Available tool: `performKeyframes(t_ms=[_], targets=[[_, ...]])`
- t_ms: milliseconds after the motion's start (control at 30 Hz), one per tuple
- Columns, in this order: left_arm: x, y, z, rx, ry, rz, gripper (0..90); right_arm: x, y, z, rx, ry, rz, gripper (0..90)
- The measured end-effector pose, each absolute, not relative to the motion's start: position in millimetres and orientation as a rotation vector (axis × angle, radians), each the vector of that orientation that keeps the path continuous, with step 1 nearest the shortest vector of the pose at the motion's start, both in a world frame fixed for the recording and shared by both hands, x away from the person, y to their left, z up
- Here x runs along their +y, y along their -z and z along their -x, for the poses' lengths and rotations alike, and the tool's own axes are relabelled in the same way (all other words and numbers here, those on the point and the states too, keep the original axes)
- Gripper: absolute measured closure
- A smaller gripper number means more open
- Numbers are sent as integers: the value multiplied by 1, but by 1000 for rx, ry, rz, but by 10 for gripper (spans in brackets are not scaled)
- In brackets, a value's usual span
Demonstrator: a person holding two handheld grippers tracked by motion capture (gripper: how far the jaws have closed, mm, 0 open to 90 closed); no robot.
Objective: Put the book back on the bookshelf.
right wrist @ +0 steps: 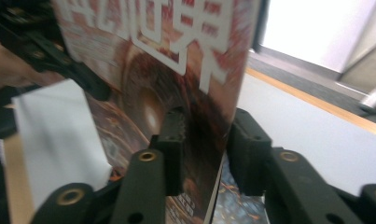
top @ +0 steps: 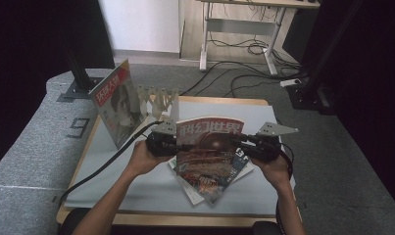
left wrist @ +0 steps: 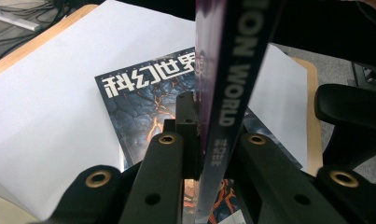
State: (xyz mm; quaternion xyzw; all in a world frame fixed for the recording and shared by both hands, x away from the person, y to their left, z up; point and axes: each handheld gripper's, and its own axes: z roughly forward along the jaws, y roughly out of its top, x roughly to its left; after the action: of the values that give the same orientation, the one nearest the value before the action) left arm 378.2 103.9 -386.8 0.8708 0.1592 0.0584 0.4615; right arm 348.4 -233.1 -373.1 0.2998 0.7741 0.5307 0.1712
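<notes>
Both grippers level (clamped) on raised magazine

The raised magazine shows a red-brown cover with big white characters, the one lying under it is dark blue veined with orange, and both sit over white paper on the tan table.
</notes>
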Motion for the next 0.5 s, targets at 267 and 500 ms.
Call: performKeyframes(t_ms=[267, 500], targets=[[105, 387, -377, 387, -156, -2141, 839, -229, 382, -351, 2192, -1374, -905, 528], [104, 387, -375, 398, -153, -2137, 838, -242, 394, -349, 2143, -1314, -967, 443]])
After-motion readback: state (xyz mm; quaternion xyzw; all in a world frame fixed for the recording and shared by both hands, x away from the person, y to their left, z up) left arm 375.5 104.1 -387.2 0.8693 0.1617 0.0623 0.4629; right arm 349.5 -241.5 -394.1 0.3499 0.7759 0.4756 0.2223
